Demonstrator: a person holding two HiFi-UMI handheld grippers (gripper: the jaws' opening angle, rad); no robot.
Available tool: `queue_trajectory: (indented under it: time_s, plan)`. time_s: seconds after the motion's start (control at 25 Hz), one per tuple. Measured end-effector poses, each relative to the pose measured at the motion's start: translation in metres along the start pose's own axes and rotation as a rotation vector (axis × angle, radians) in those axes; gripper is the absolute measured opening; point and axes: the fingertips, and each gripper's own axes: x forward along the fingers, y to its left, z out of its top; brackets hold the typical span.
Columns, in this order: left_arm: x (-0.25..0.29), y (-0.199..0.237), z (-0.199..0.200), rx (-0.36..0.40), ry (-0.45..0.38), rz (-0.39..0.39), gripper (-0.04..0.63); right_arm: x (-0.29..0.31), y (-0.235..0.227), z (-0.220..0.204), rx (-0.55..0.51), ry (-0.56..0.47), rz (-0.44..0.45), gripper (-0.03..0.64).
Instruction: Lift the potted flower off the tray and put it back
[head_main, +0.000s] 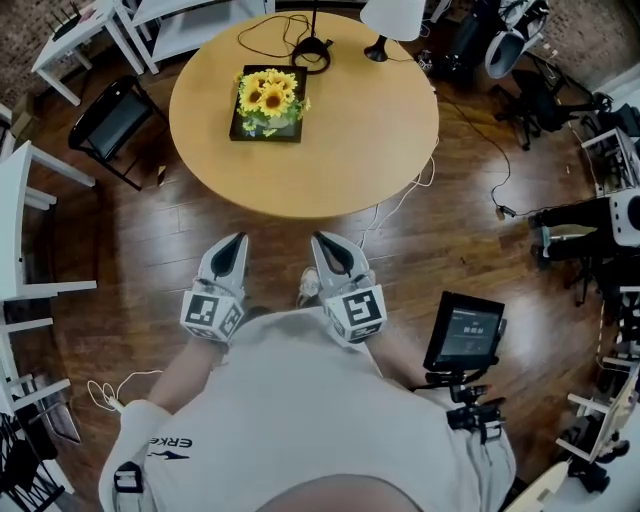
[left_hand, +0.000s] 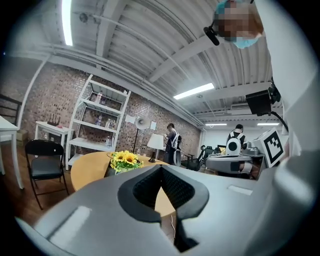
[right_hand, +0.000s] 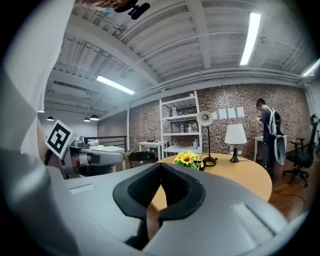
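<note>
Start position: both grippers closed and empty, potted flower seated on its tray.

The left gripper (head_main: 236, 243) and right gripper (head_main: 324, 243) are held close to your body with pads together and nothing between them. They are well apart from the round light-wood table (head_main: 340, 150). The pot of yellow sunflowers (head_main: 270, 97) stands on the dark square tray (head_main: 240, 133) on the far half of that table. Expect a light, top-heavy load with soft blooms that crush easily. Take hold low on the pot wall, under the foliage, and keep it upright. The head view shows the tray outline, but the blooms cover the pot. The gripper views show the flowers from the side and the meeting pads; the tray is barely visible there.
</note>
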Motion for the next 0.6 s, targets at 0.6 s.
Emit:
queue_trajectory:
  time_s: [0.6]
  plan:
    - [0.099, 0.04, 0.01, -0.02, 0.032, 0.041, 0.002, 0.086, -0.074, 0.008, 0.01, 0.052, 0.055, 0.014]
